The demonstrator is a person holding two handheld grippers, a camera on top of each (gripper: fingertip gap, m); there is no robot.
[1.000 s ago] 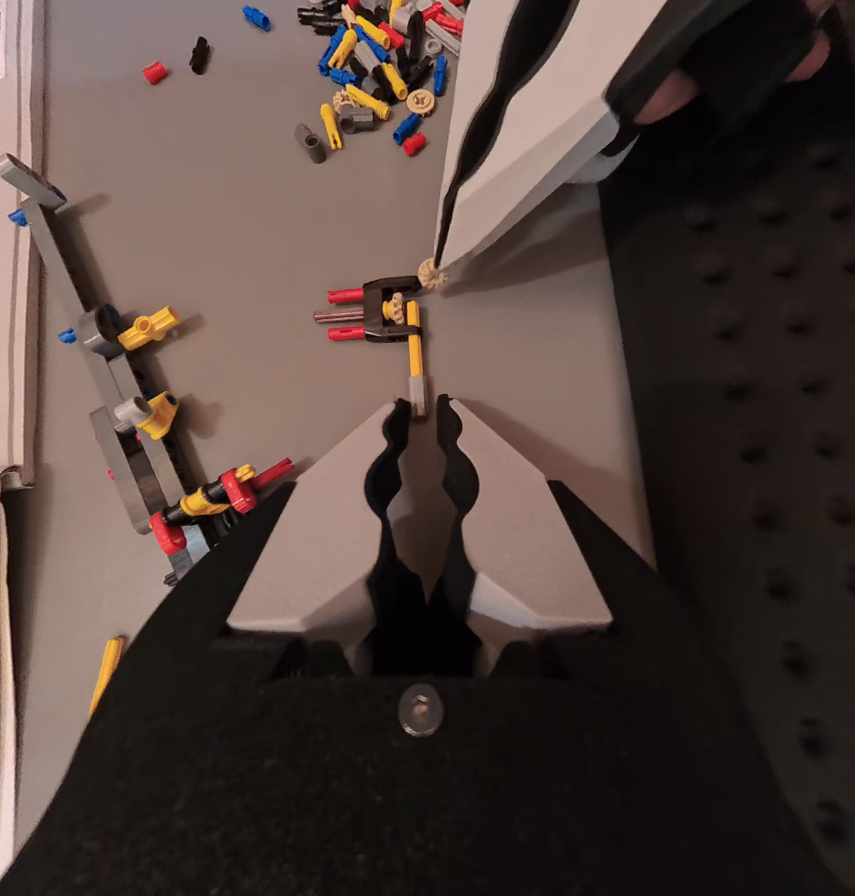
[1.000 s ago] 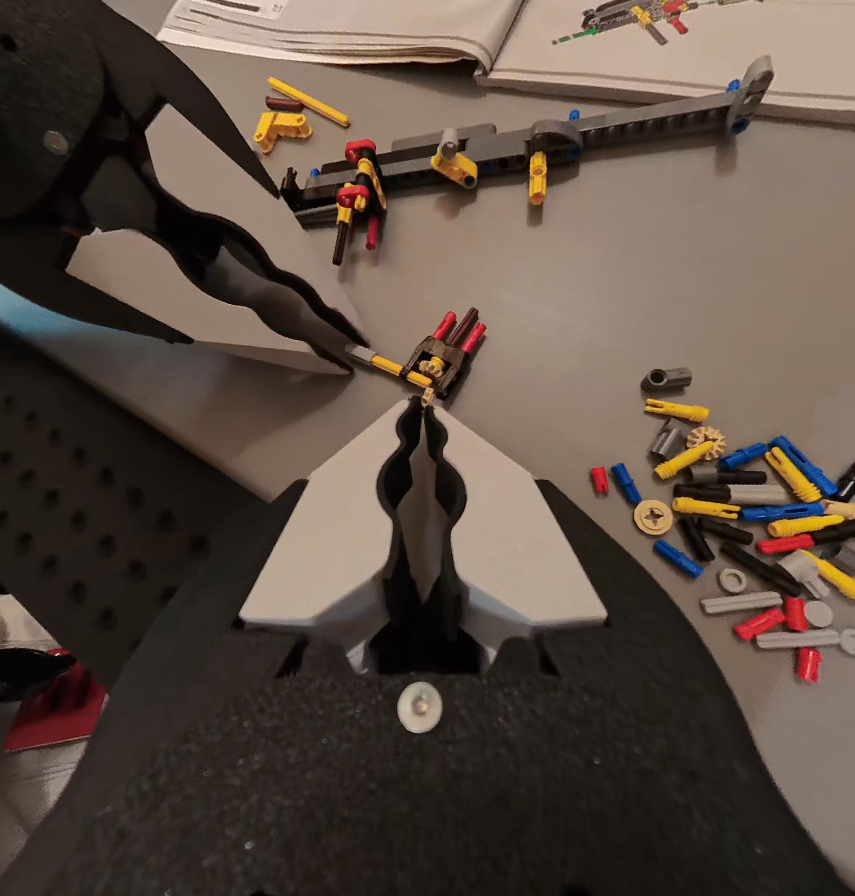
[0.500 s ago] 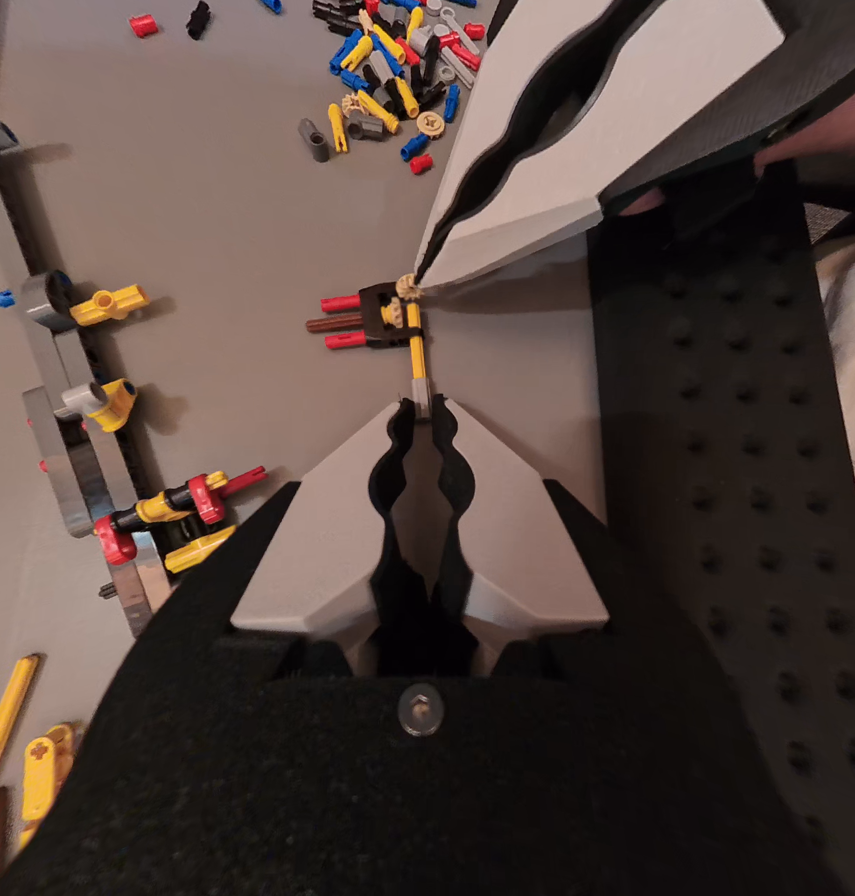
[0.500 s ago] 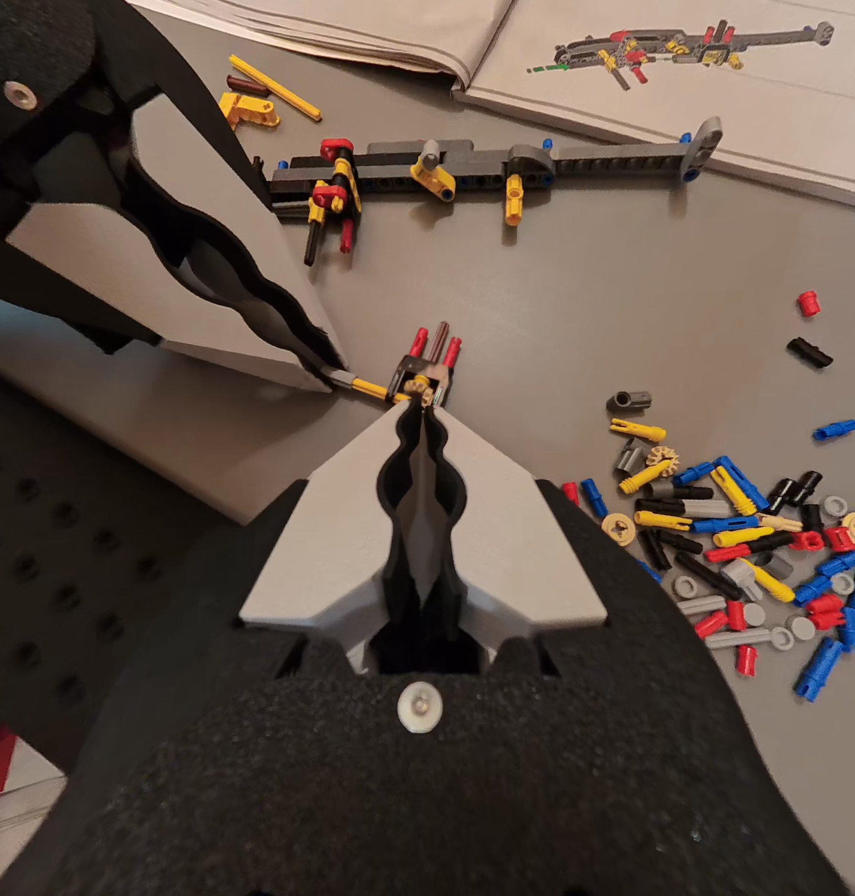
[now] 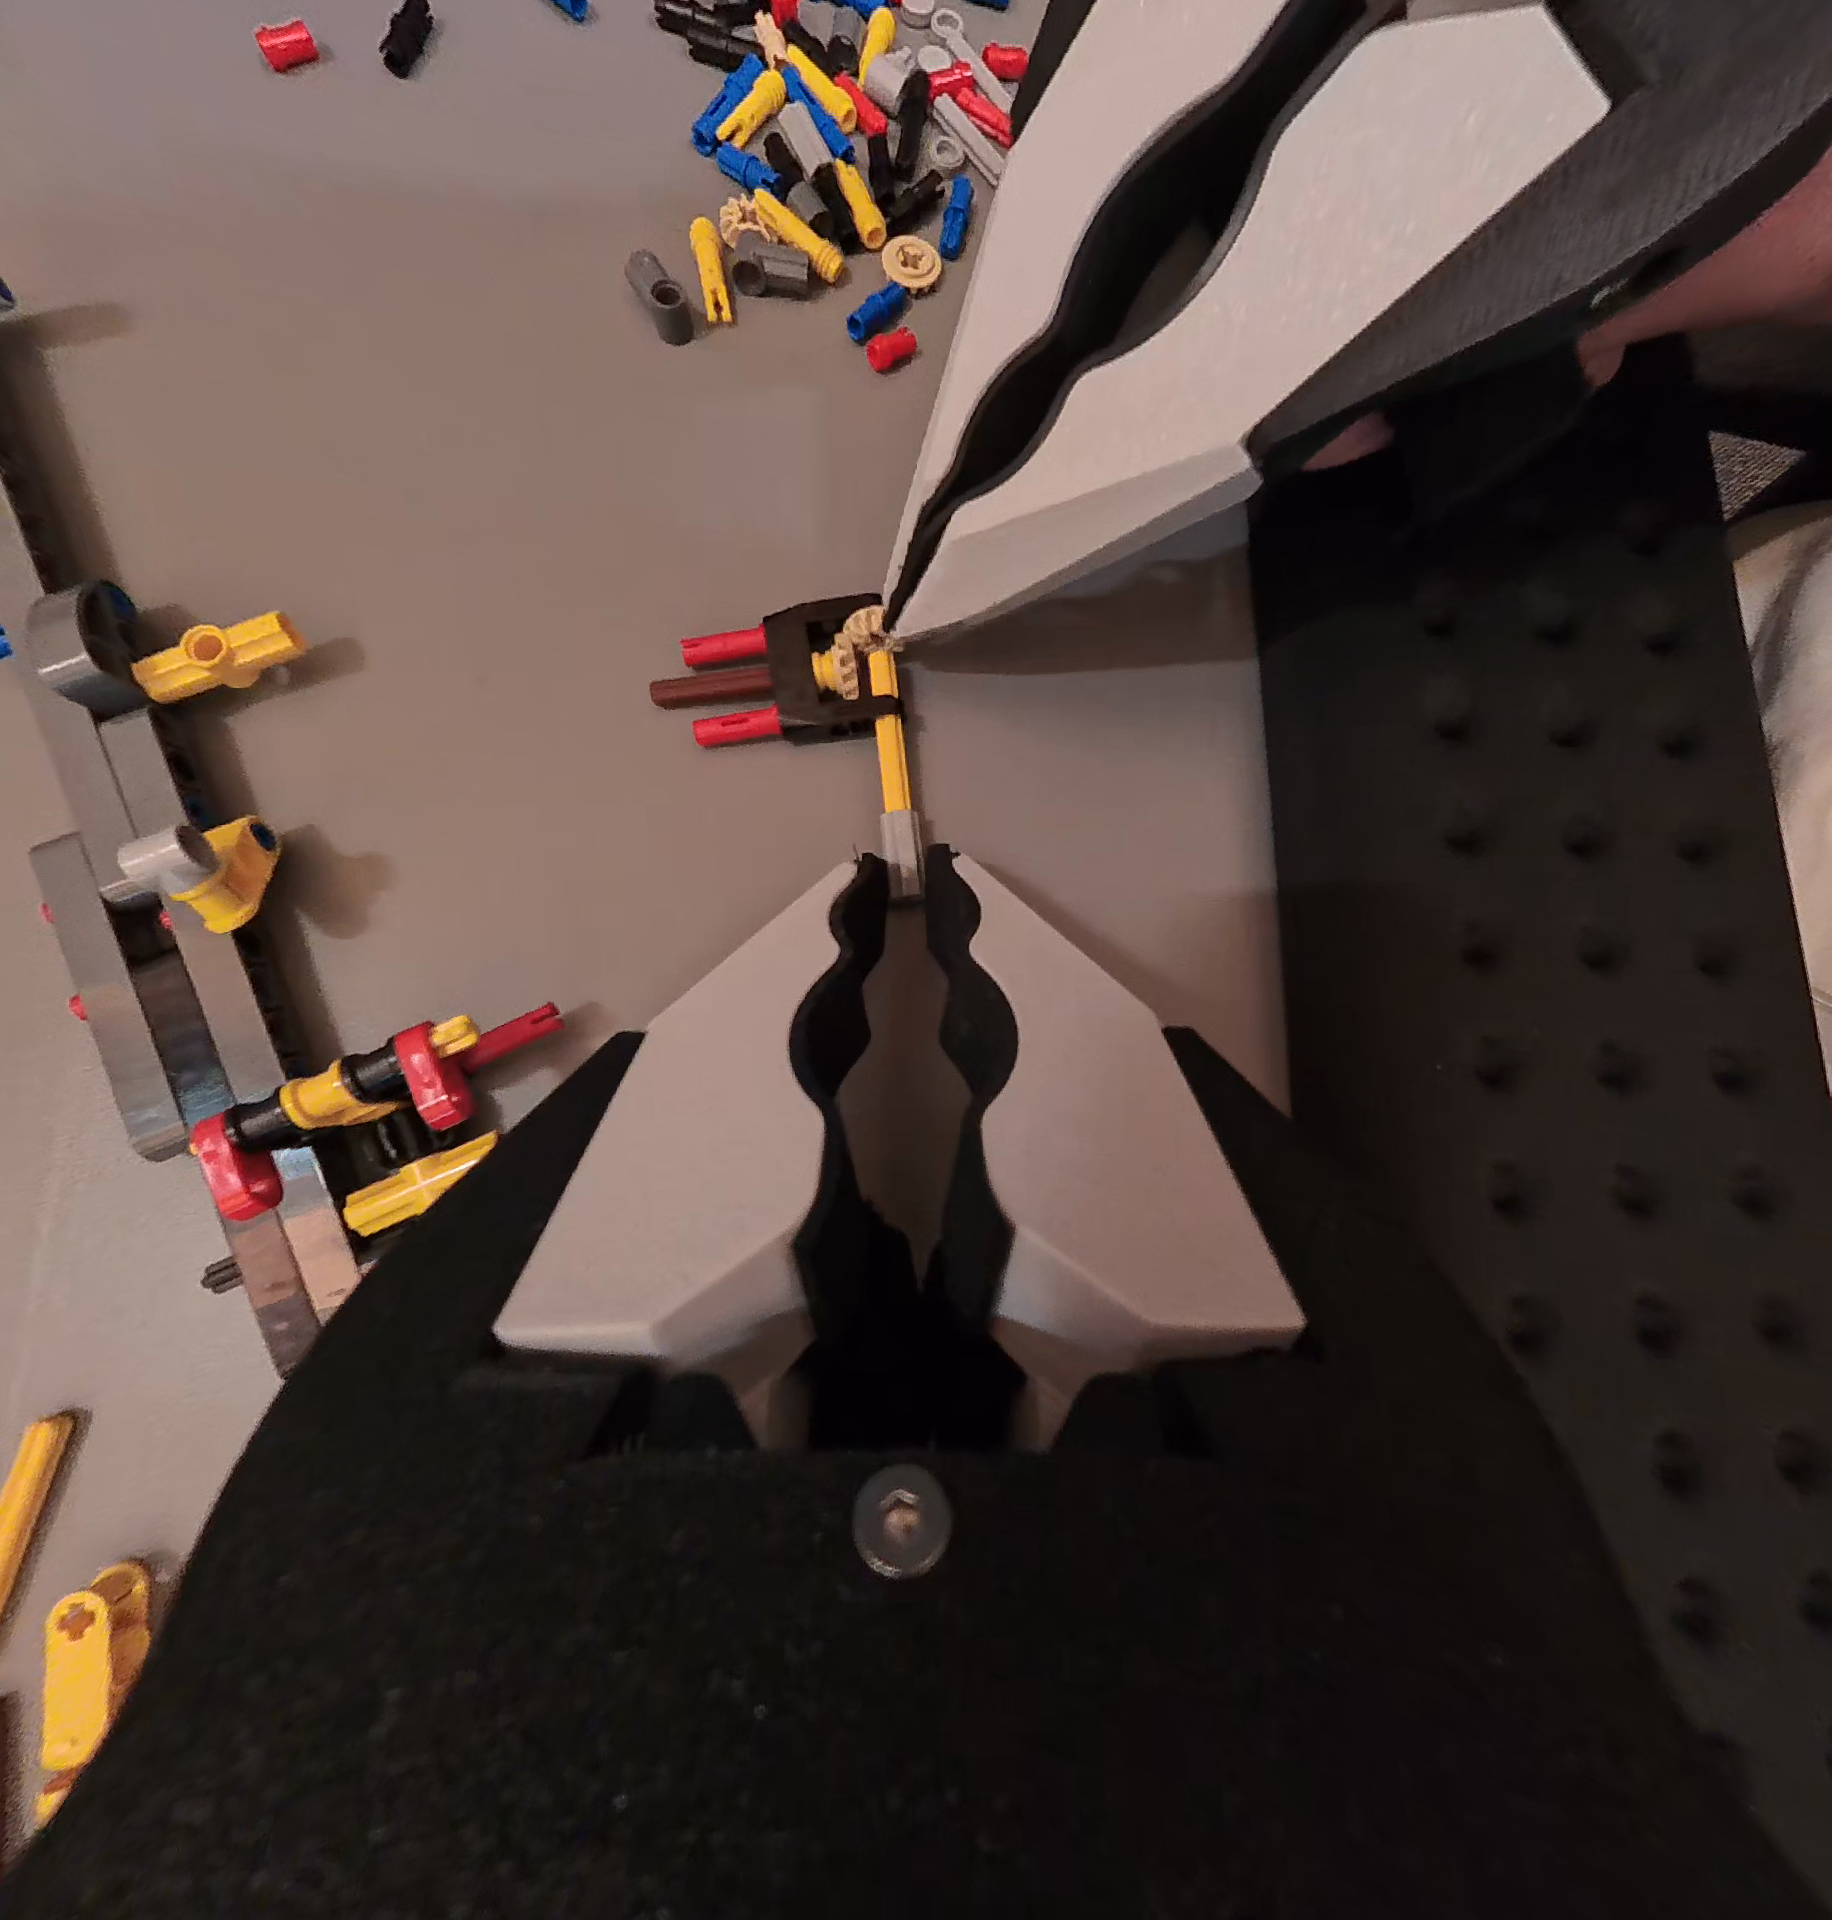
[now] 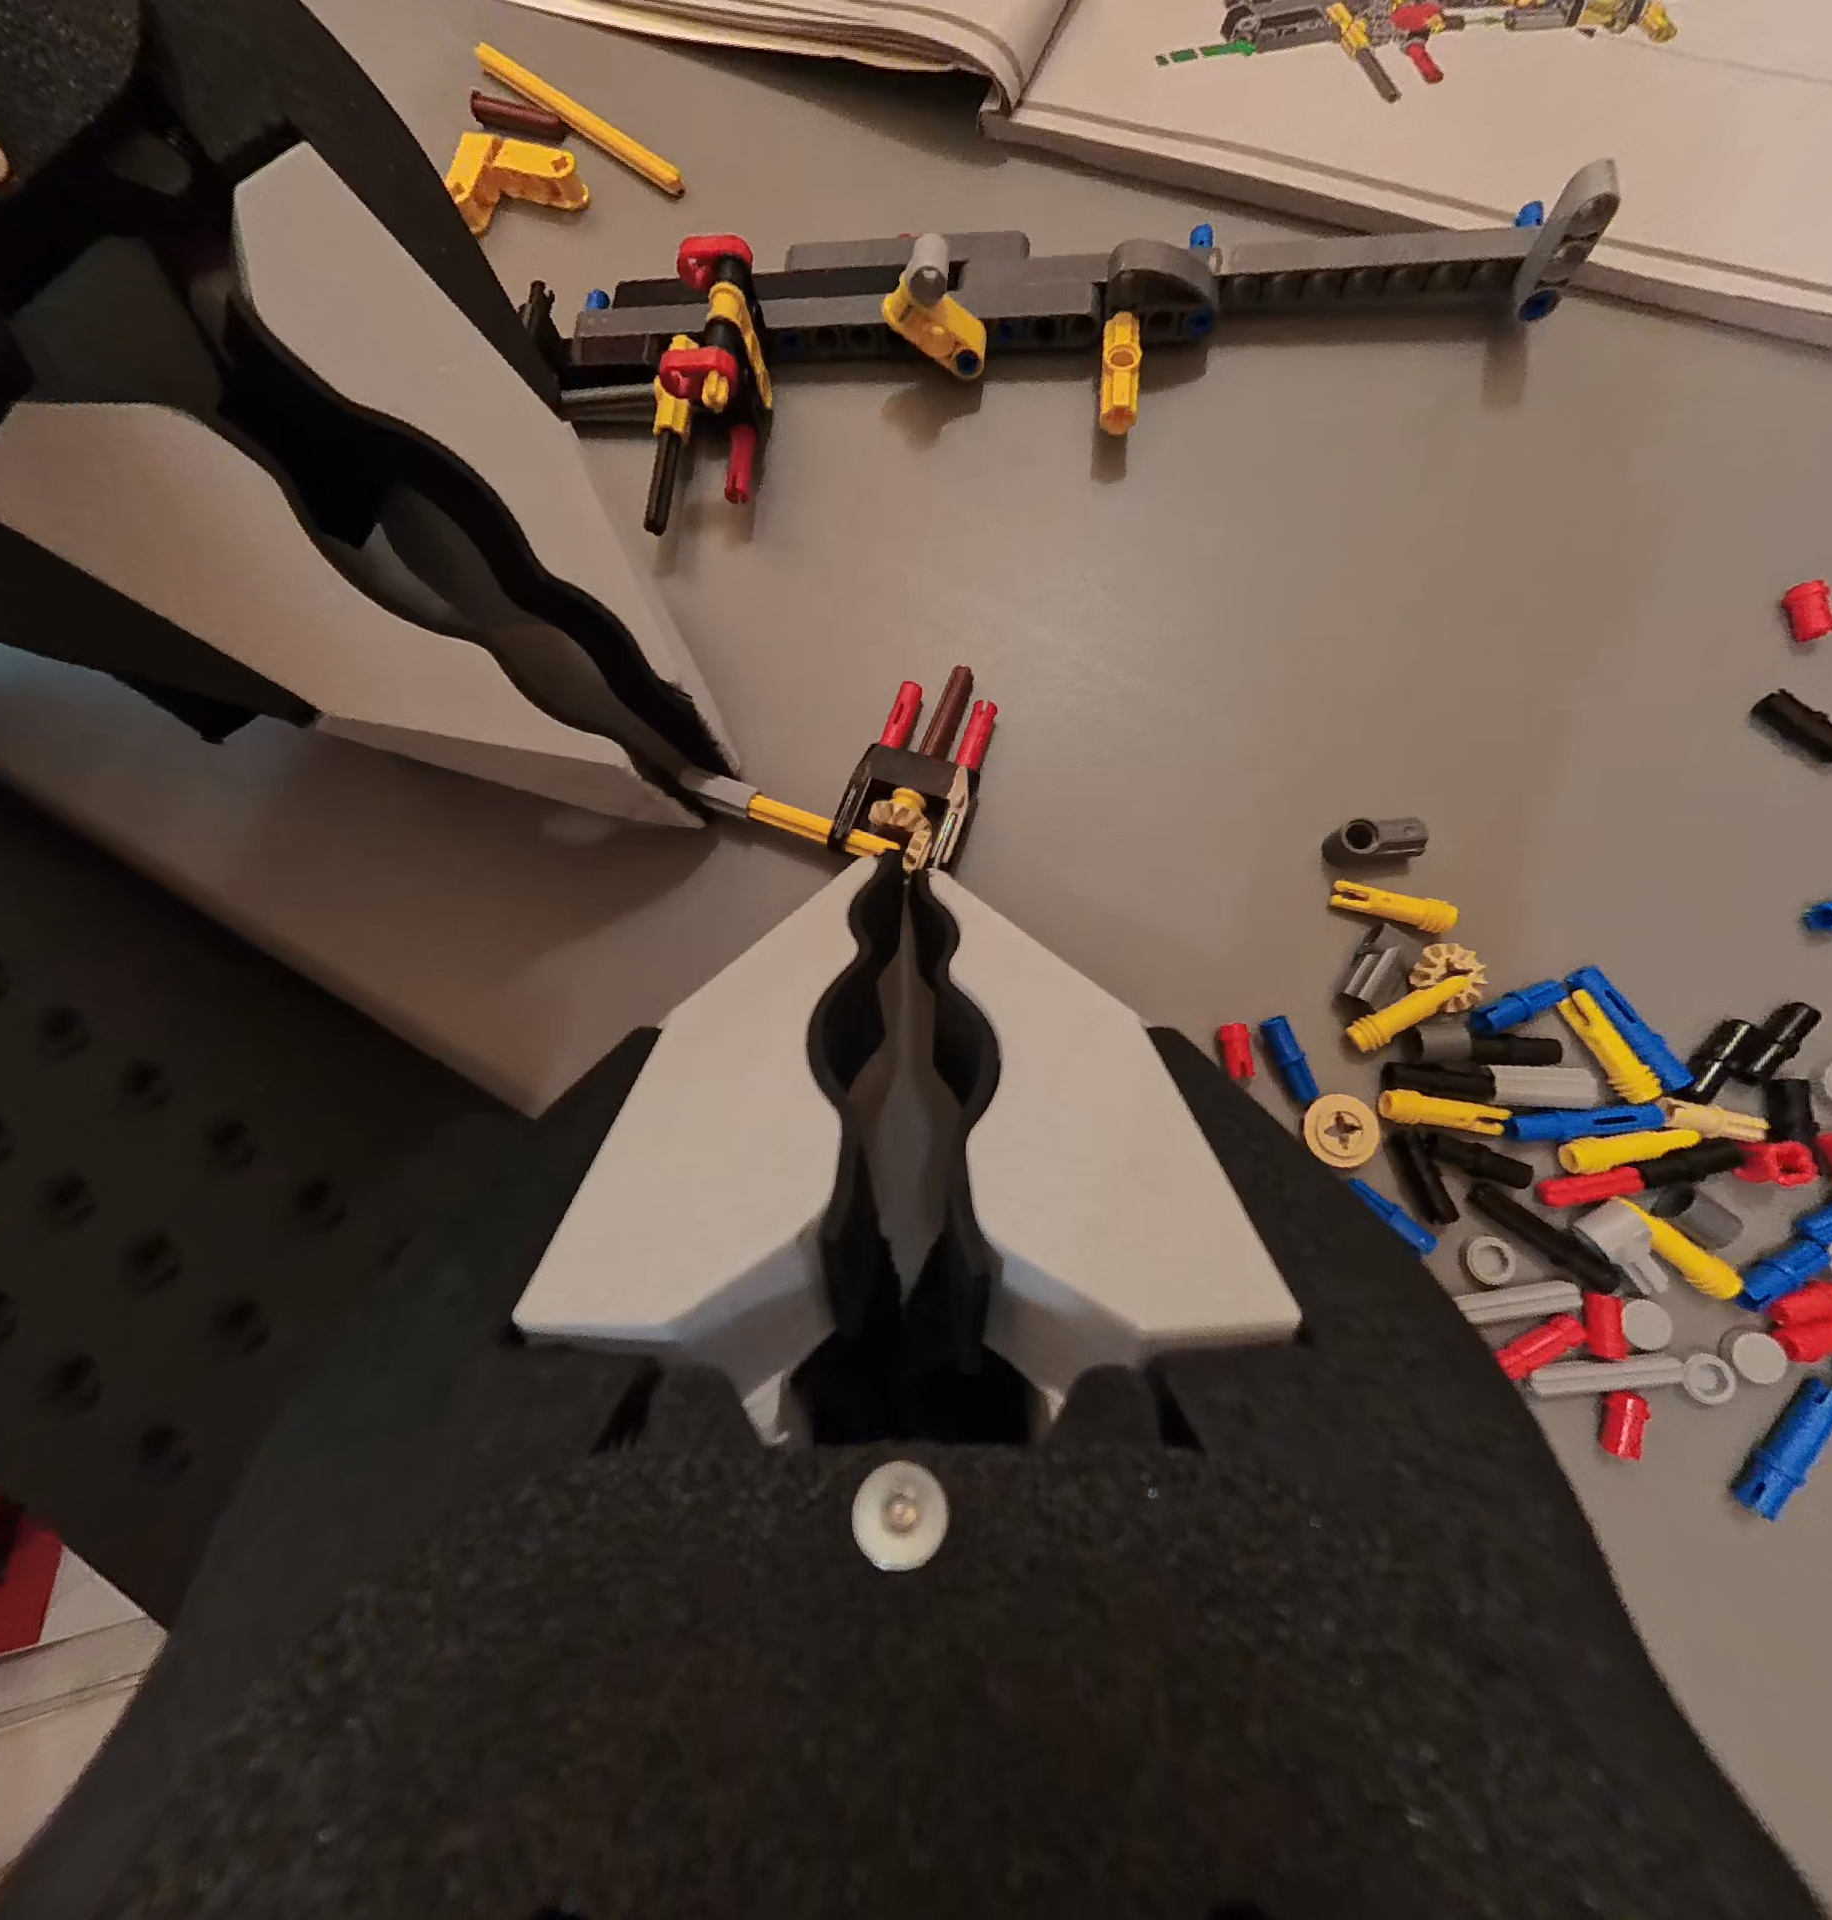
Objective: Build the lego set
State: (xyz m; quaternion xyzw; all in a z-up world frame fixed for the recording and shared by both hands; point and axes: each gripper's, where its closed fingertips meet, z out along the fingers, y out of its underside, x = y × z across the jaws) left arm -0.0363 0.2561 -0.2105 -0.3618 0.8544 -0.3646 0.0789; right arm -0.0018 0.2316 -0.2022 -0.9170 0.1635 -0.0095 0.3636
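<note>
A small sub-assembly is held between both grippers: a black frame [image 5: 808,675] with two red pins and a brown axle, on a yellow axle [image 5: 893,764] with a grey end sleeve [image 5: 904,852]. My left gripper [image 5: 904,868] is shut on the grey sleeve. My right gripper [image 6: 907,873] is shut on a tan gear [image 6: 917,831] at the frame's near side on the yellow axle [image 6: 798,821]. The frame [image 6: 907,774] also shows in the right wrist view, and the tan gear [image 5: 862,631] in the left wrist view. The right gripper [image 5: 891,623] shows at upper right there.
A long grey and black beam assembly [image 6: 1047,301] with yellow and red connectors lies beyond, also in the left wrist view [image 5: 143,935]. A pile of loose pins [image 6: 1618,1143] lies to the right. An open instruction booklet [image 6: 1411,104] lies at the back. A black studded board [image 5: 1566,1039] borders the table. Tip to tip, the grippers are about 5 cm apart.
The right gripper has brought the tan gear from beside the frame onto the yellow axle end at the frame. The left gripper keeps its hold on the grey sleeve.
</note>
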